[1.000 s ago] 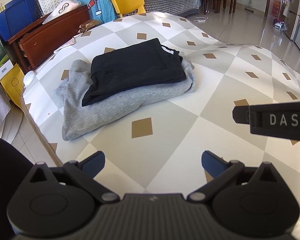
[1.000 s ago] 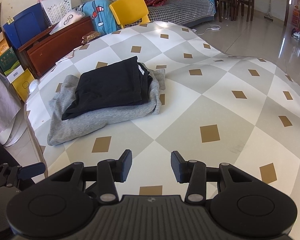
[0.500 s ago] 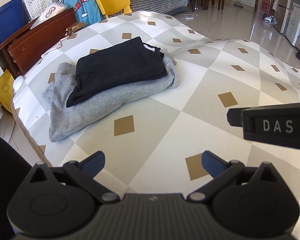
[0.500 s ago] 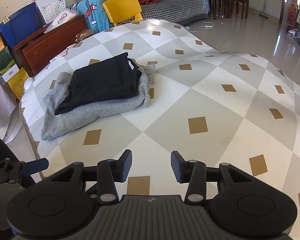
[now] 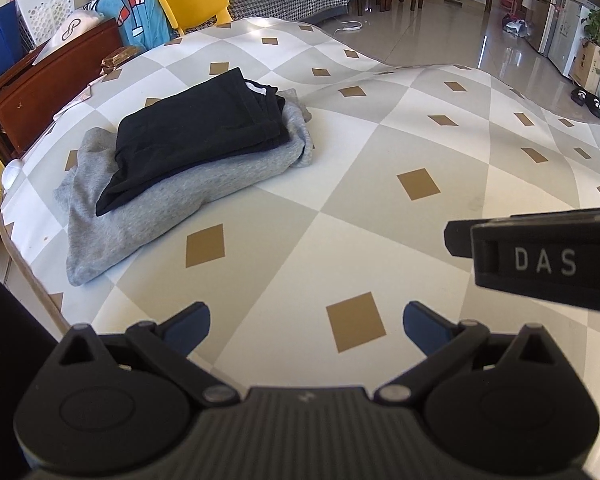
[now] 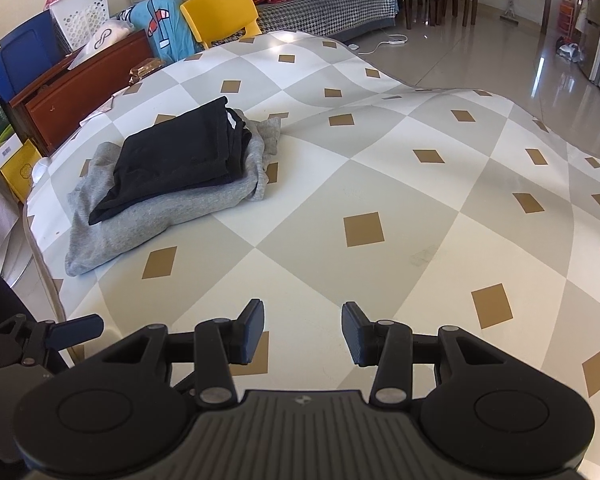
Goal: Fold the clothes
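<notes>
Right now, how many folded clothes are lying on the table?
2, in one stack at the table's far left: a grey garment at the bottom and a black garment on top. Something thin could be hidden between them.

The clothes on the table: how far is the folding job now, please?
Done, it seems: the black garment lies folded on the folded grey sweatshirt, stacked on the checked tablecloth. In hand: nothing; the left gripper and right gripper hover with jaws open and empty. Left: no unfolded clothing shows on the table.
</notes>
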`<move>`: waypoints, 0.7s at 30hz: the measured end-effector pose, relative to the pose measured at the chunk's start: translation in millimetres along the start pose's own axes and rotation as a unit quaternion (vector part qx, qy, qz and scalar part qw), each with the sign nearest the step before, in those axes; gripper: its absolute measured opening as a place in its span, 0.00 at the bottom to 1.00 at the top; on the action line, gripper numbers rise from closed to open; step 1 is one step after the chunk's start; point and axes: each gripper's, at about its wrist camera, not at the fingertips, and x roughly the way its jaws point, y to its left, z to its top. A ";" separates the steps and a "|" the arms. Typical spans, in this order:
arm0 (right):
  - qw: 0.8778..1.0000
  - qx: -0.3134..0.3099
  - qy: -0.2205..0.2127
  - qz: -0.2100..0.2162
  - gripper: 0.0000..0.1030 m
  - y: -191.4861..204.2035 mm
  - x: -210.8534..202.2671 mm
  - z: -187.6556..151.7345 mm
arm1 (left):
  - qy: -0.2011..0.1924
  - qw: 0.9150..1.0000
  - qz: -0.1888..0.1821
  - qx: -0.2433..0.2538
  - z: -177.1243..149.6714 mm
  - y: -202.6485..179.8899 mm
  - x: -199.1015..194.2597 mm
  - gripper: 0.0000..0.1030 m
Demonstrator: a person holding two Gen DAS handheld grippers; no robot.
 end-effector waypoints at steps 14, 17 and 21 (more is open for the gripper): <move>0.998 -0.049 0.009 0.023 0.40 10.3 6.4 6.4 | 0.009 0.999 0.020 -0.029 6.8 16.5 8.5 1.00; 0.998 -0.059 0.001 0.016 0.40 6.9 5.3 7.4 | 0.013 0.999 0.018 -0.032 7.9 15.6 11.2 1.00; 0.997 -0.077 0.001 0.006 0.40 -3.5 6.0 3.9 | 0.018 0.999 0.012 -0.027 9.0 5.3 14.9 1.00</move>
